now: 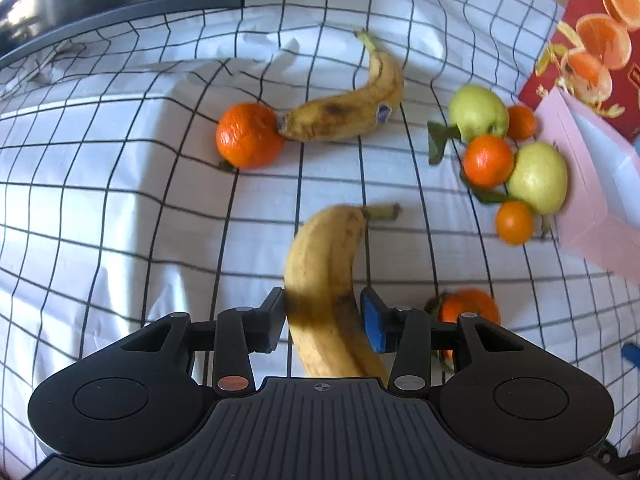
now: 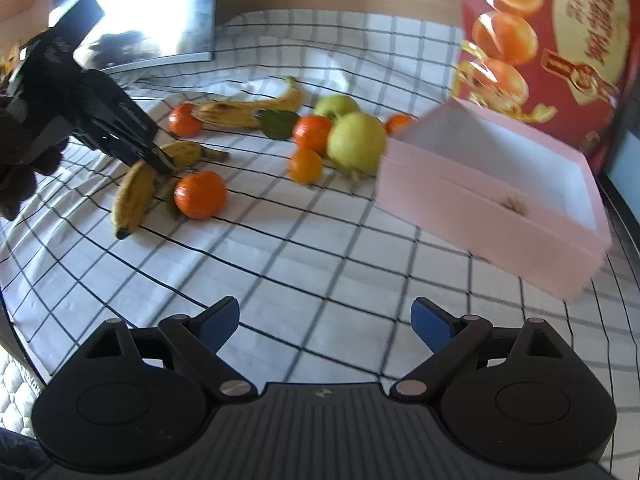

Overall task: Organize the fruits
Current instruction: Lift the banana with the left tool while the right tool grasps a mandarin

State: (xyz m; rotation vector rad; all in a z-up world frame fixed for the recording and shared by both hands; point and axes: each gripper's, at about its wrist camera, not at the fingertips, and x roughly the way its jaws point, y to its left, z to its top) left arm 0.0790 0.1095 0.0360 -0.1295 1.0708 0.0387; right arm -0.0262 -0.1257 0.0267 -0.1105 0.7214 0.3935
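Left gripper (image 1: 324,320) clamped mid-length on banana (image 1: 324,272); right gripper (image 2: 324,324) spread, empty. Judged soft, ripe, easily bruised; best gripped lightly at mid-body.

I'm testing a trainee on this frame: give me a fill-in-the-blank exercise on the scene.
The left gripper is shut on a ____.
The right gripper is open and holds ____.
The pink box holds ____ fruit.
The far banana touches an ____ at its tip.

Missing: banana; nothing; no; orange
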